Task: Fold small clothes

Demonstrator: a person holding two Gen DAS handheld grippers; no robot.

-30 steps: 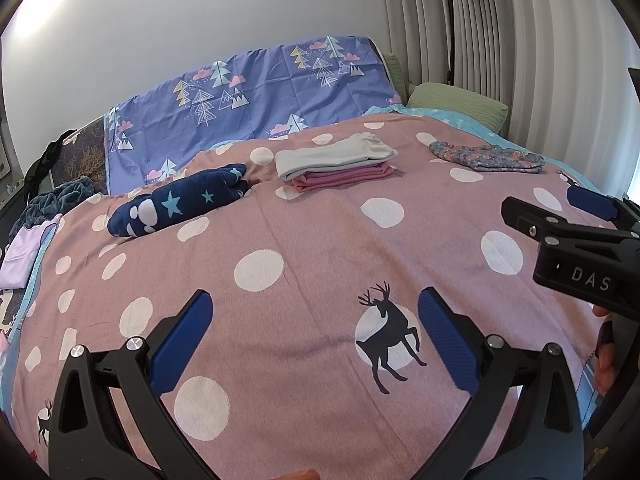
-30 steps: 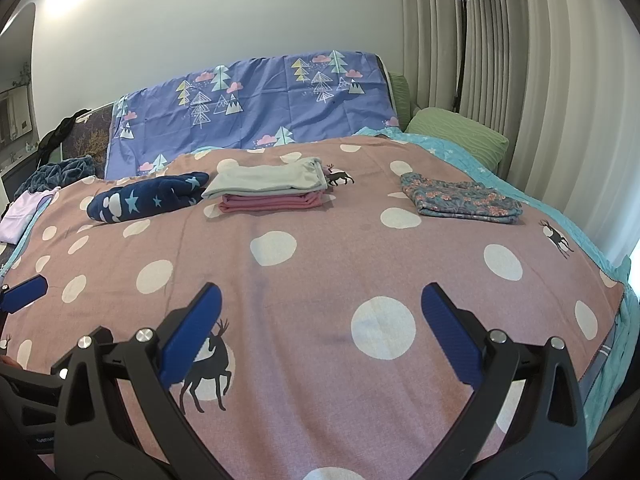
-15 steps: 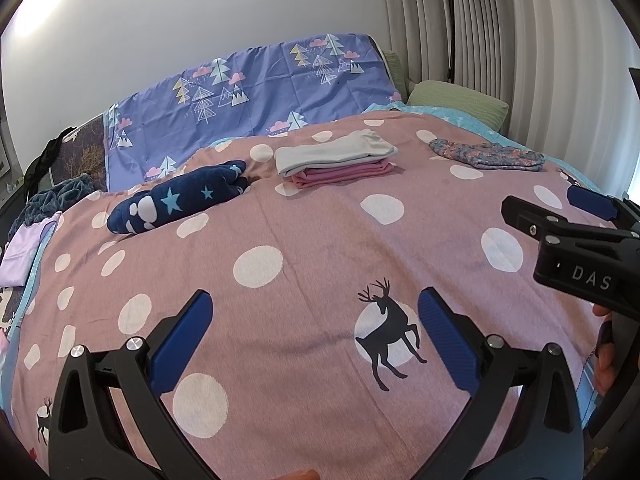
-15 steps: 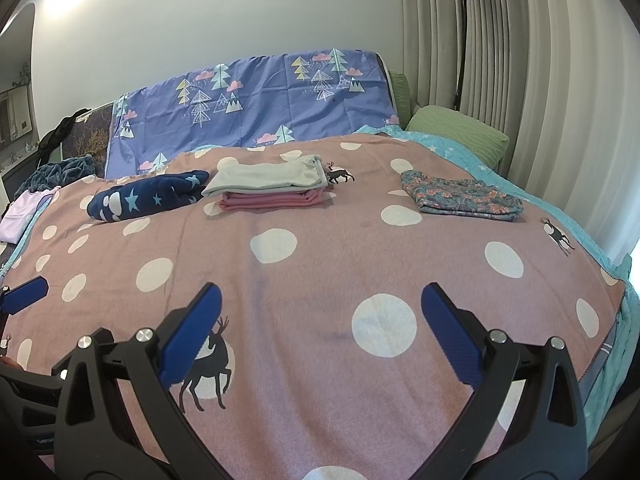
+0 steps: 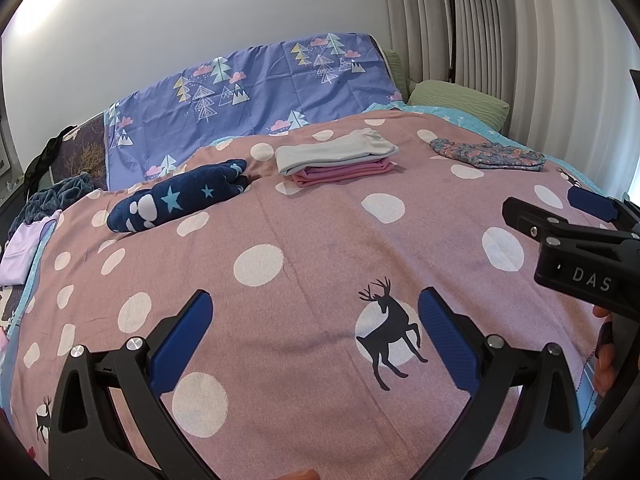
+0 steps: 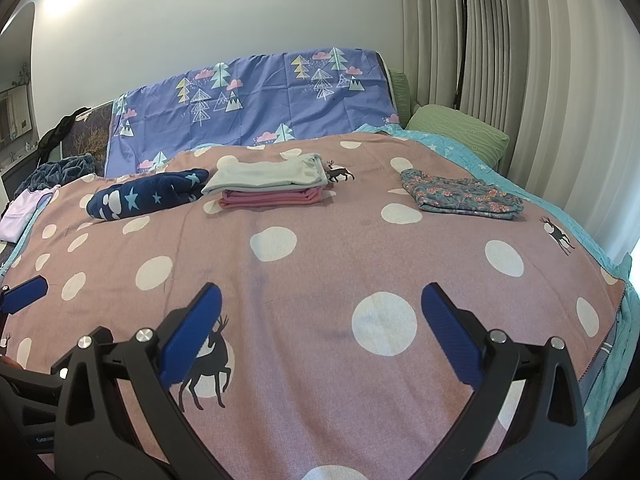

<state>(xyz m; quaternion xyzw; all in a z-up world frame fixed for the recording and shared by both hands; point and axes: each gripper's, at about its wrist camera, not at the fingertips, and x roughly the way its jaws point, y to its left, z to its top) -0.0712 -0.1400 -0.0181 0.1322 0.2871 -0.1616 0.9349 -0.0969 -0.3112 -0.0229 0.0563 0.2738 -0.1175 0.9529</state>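
On the pink dotted bedspread (image 5: 320, 240) (image 6: 320, 256) lie a navy star-print garment (image 5: 180, 196) (image 6: 148, 196), a folded stack with a pale grey piece on a pink one (image 5: 336, 156) (image 6: 268, 184), and a folded floral piece (image 5: 488, 154) (image 6: 464, 196). All sit far from both grippers. My left gripper (image 5: 314, 336) hovers open over the near bedspread, nothing between its fingers. My right gripper (image 6: 320, 332) is open and empty too, and shows at the right edge of the left wrist view (image 5: 560, 216).
A purple tree-print sheet (image 5: 248, 88) hangs over the headboard. A green pillow (image 6: 456, 132) lies at the far right by the curtain and a floor lamp (image 6: 460, 20). More clothes (image 5: 24, 240) are heaped off the bed's left side. The bed edge drops at the right (image 6: 616, 320).
Both views have shifted only slightly; the clothes lie where they were and both grippers stay open.
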